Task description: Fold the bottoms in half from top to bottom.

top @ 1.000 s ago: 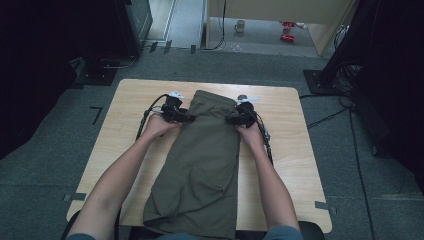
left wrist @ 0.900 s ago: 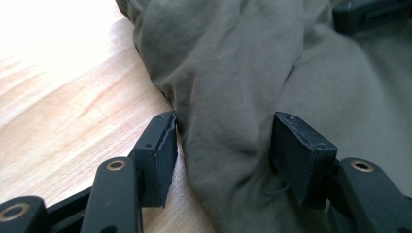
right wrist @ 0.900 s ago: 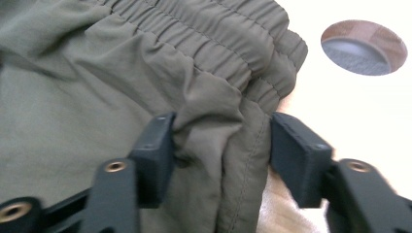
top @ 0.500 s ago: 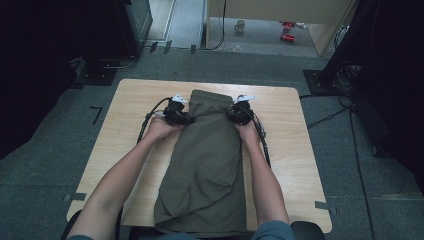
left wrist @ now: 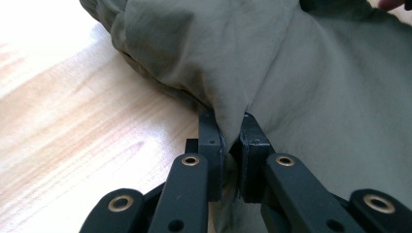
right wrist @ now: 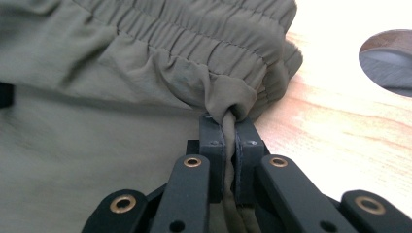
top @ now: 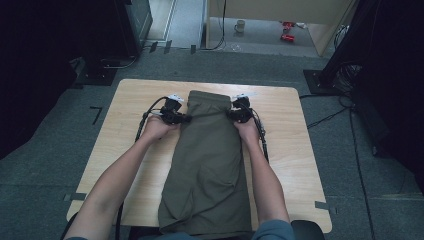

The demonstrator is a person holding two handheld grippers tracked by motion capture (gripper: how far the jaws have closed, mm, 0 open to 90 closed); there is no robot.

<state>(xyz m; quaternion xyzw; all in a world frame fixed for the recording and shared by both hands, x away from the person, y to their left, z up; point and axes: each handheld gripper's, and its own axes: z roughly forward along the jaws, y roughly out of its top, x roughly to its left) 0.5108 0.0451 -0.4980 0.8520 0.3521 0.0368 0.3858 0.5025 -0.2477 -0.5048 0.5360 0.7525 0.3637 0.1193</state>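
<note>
Olive fabric: a pair of olive-green trousers (top: 207, 165) lies lengthwise down the middle of the desk (top: 125, 100); the elastic waistband sits at the far end and the leg ends hang over the near edge by the person's lap
Left forearm: comes in from the near edge at the left of the high view; the hand lies on the bare wood just beside the trousers
Left gripper: the left gripper (top: 181, 118) is at the left side of the trousers, a little below the waistband; in the left gripper view its jaws are nearly closed on a pinched-up fold of cloth (left wrist: 232, 127), with a narrow gap between them taken up by the fabric
Waistband: gathered and puckered (right wrist: 204, 39); it lies flat on the wood between the two grippers, and the cloth between them looks drawn fairly smooth
Right gripper: the right gripper (top: 235, 114) is at the right corner of the waistband; in the right gripper view its jaws are pressed together on a bunched tuck of cloth (right wrist: 229, 115) just under the elastic
Right forearm: lies along the right edge of the trousers
Done so far, by the look of it: trousers laid straight on the desk; both sides of the top end gripped
Left to do, as I judge it: the garment lies at full length with no crosswise fold to be seen; a fold, probably bringing the waistband toward the leg ends, has not begun
</note>
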